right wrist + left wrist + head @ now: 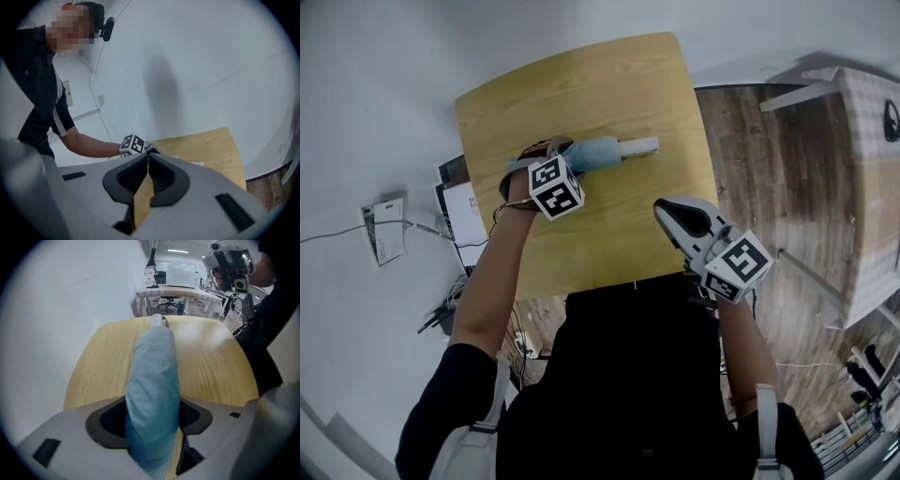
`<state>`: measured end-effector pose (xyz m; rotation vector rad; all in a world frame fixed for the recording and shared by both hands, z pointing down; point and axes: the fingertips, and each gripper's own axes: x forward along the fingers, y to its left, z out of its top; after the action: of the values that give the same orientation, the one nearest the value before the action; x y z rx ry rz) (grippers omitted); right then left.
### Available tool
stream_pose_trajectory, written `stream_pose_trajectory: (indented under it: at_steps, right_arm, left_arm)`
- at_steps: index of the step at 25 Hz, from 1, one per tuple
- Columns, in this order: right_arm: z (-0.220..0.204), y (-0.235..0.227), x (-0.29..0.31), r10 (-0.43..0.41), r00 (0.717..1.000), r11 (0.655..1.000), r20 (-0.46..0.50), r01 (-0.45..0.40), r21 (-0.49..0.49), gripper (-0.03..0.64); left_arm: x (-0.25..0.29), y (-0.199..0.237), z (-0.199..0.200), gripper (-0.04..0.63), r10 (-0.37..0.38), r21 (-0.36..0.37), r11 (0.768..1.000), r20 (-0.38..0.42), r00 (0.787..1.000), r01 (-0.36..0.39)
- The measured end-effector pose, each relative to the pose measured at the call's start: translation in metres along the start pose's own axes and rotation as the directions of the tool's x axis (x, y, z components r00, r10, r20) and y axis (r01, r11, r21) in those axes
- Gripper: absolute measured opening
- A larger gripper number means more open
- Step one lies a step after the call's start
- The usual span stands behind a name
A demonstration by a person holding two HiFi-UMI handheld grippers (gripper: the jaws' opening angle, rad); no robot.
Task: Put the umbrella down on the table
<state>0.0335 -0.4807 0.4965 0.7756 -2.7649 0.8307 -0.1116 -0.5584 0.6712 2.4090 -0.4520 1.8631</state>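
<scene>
My left claw [152, 417] is clenched on the folded light-blue umbrella [154, 371], jaws pinching the fabric near one end. The umbrella runs straight out from the claw over the wooden desk [609, 84], with its pale end farthest away. I can't tell if it touches the top. My right claw [147, 158] is closed tip to tip with nothing between, hovering by the desk's near edge, well apart from the umbrella.

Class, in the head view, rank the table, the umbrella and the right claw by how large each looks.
1. table, by far.
2. umbrella and right claw: alike in size; the claw sits nearer the camera, so unranked.
</scene>
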Motion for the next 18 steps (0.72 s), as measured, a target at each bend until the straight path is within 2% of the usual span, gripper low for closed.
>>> stream_pose_trajectory:
  at_steps: [6, 18]
  right_arm:
    - [-0.0016, -0.0049, -0.0015, 0.004, 1.0, 1.0, -0.001, -0.004, 0.02, 0.021]
    - [-0.0006, -0.0101, -0.0055, 0.003, 1.0, 0.999, 0.02, -0.003, 0.035, 0.021]
  left_arm:
    - [0.0082, -0.0004, 0.0004, 0.304, -0.015, 0.011, 1.0, -0.044, 0.999, 0.016]
    - [0.0097, -0.0013, 0.0032, 0.305, -0.033, 0.014, 0.999, -0.065, 0.997, 0.034]
